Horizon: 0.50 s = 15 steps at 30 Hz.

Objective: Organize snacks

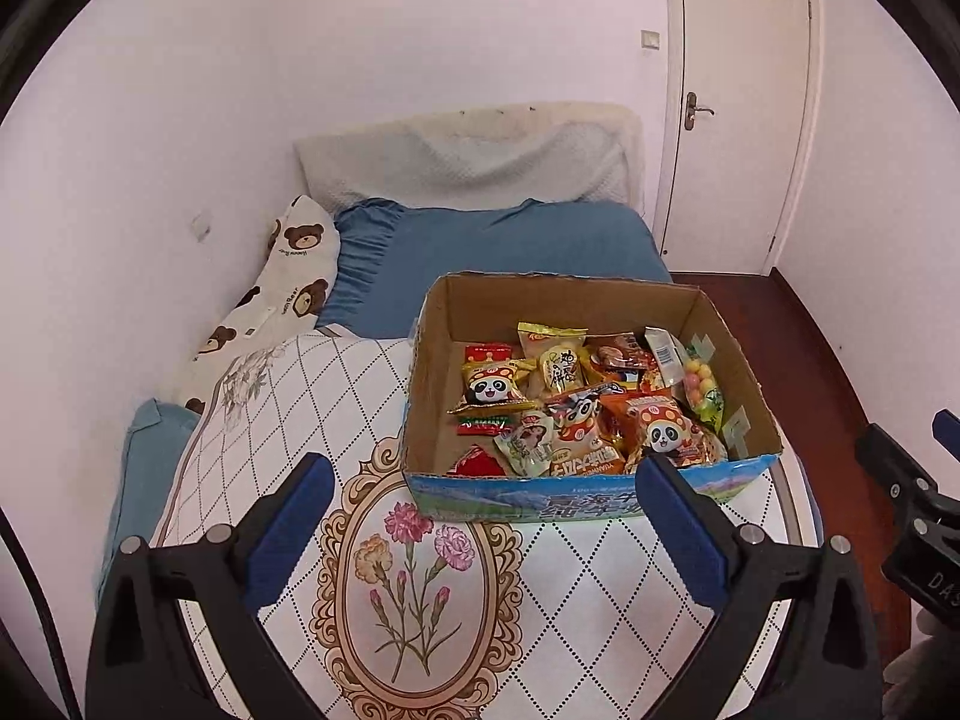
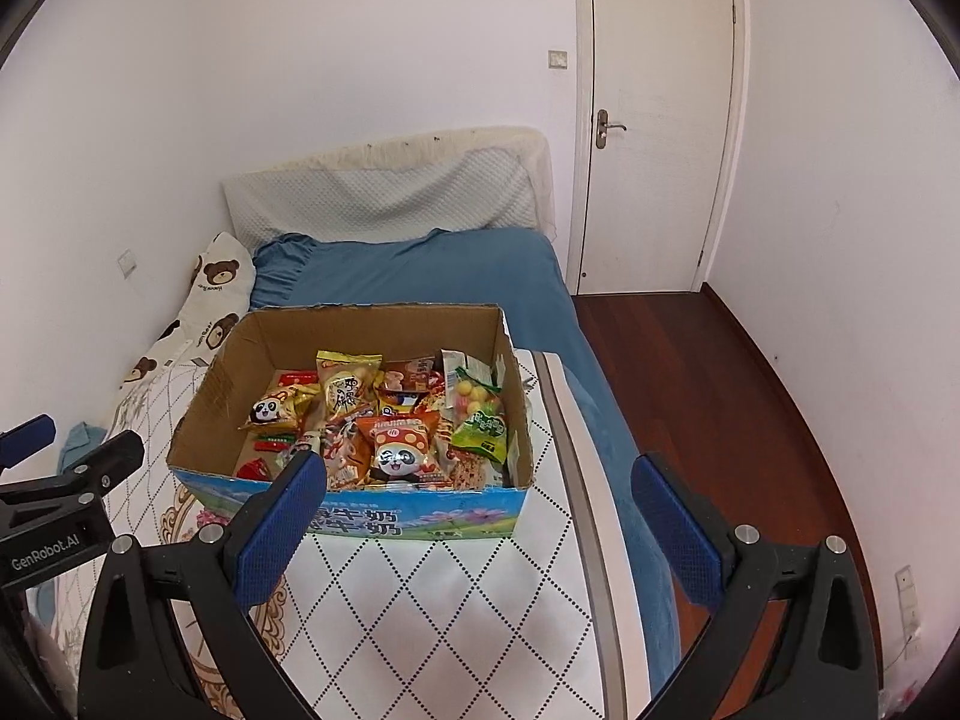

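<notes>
bed, snack box near edge

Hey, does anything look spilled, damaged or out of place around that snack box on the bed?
Nothing has spilled: every snack packet sits inside the cardboard box. The packets are heaped toward its right side, leaving bare floor on the left. The box's cut top edges look rough. Both grippers are open and empty.

Both wrist views near, above shared snack box
</notes>
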Motion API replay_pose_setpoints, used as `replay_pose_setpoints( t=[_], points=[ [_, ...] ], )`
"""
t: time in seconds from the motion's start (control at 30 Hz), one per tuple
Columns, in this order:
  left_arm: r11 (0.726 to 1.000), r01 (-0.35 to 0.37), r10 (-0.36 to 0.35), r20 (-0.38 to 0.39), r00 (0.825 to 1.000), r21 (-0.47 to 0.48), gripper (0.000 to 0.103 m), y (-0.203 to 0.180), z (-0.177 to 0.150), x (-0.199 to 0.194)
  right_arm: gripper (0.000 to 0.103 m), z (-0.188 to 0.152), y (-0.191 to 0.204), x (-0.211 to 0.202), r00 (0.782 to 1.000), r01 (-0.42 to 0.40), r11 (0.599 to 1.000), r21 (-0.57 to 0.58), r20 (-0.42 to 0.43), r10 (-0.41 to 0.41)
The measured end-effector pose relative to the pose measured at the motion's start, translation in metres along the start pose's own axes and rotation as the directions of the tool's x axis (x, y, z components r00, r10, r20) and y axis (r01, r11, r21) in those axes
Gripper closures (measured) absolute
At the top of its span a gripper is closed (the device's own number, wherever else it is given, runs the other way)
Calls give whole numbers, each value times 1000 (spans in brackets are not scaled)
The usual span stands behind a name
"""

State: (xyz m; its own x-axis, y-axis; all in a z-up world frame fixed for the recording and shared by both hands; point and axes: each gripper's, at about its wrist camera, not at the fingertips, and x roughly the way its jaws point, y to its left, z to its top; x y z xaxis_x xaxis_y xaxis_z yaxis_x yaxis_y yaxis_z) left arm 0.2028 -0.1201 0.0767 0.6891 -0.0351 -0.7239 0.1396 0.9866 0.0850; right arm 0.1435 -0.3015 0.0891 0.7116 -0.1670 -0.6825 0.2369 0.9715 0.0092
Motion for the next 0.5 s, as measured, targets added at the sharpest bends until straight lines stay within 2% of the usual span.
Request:
replay_pose_setpoints(
  t=[0.5],
  points=[
    [1000,6,-6,2,1000,5,0,-2,0,-1,0,1,1,-2,1000,4,1000,-12,0,-4]
  ],
)
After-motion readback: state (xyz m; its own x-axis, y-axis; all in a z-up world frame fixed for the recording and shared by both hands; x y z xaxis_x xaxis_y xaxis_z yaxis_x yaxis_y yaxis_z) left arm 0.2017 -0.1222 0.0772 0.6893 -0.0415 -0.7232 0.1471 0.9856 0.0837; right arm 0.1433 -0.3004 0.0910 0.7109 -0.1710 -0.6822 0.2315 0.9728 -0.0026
